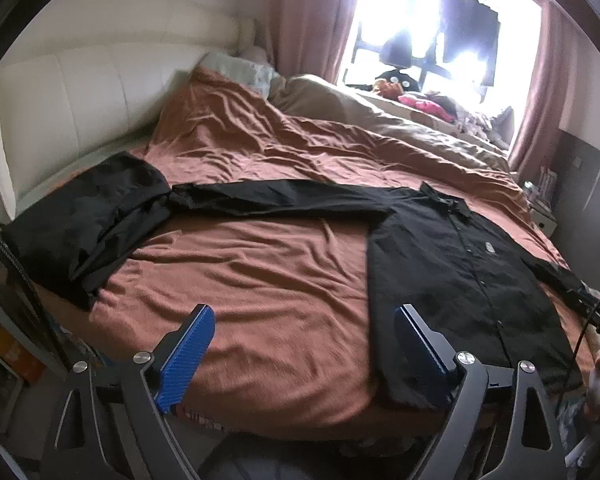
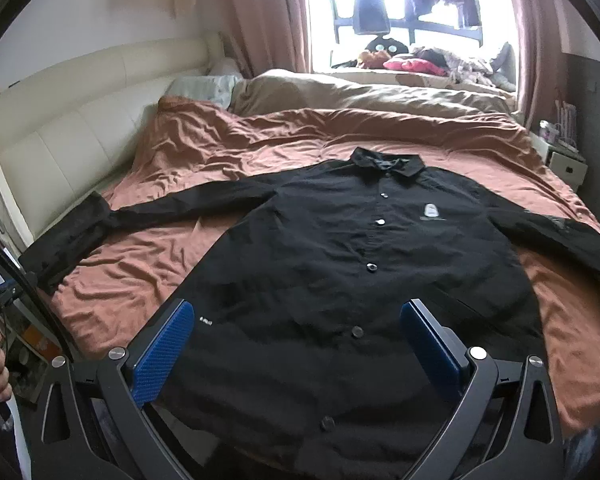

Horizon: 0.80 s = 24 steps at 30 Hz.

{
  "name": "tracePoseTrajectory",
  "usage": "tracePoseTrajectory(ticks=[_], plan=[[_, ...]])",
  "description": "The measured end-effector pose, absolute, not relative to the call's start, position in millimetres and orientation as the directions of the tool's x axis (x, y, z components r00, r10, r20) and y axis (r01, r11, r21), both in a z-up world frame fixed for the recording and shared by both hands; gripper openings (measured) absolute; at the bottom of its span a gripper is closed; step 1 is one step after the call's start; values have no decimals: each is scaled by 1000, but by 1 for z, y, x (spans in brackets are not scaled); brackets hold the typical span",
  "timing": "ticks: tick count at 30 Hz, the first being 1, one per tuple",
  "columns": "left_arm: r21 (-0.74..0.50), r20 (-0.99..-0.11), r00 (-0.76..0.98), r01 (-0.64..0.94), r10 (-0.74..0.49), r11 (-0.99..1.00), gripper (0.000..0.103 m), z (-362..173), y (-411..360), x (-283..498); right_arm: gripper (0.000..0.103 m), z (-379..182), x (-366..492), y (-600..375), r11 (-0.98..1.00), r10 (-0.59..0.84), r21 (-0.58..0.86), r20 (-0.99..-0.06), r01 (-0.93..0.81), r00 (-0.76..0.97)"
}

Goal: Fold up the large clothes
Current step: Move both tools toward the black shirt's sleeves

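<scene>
Blue-padded fingers (image 2: pixel 162 350) of the right gripper (image 2: pixel 300 320) stand wide apart and empty above the lower front of the black jacket (image 2: pixel 340 264), which lies spread flat, buttoned and collar toward the window (image 2: pixel 412 12), on the rust-brown bedspread (image 2: pixel 204 148). Equally spread and holding nothing, the left gripper (image 1: pixel 304 328) hovers over bare bedspread just beside the jacket's hem, with one sleeve (image 1: pixel 268 196) stretched out toward a second dark garment (image 1: pixel 88 216) heaped by the white headboard (image 1: pixel 84 92).
</scene>
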<state>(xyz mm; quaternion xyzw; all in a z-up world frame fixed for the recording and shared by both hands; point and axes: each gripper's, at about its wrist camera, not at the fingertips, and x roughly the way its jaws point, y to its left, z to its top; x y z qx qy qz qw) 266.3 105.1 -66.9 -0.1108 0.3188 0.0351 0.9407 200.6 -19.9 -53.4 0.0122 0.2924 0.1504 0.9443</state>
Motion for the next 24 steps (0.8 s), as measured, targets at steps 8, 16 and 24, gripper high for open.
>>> tracePoseTrajectory(ticks=[8, 16, 24], plan=[[-225, -637, 771, -191, 4, 956, 87, -82, 148, 328, 103, -58, 262, 4, 951, 291, 96, -595, -293, 749], [-278, -672, 741, -257, 4, 925, 79, -104, 193, 390, 97, -51, 319, 33, 943, 303, 76, -596, -323, 744], [-313, -710, 704, -314, -2, 896, 75, -129, 229, 467, 78, -64, 376, 46, 935, 323, 92, -620, -342, 715]])
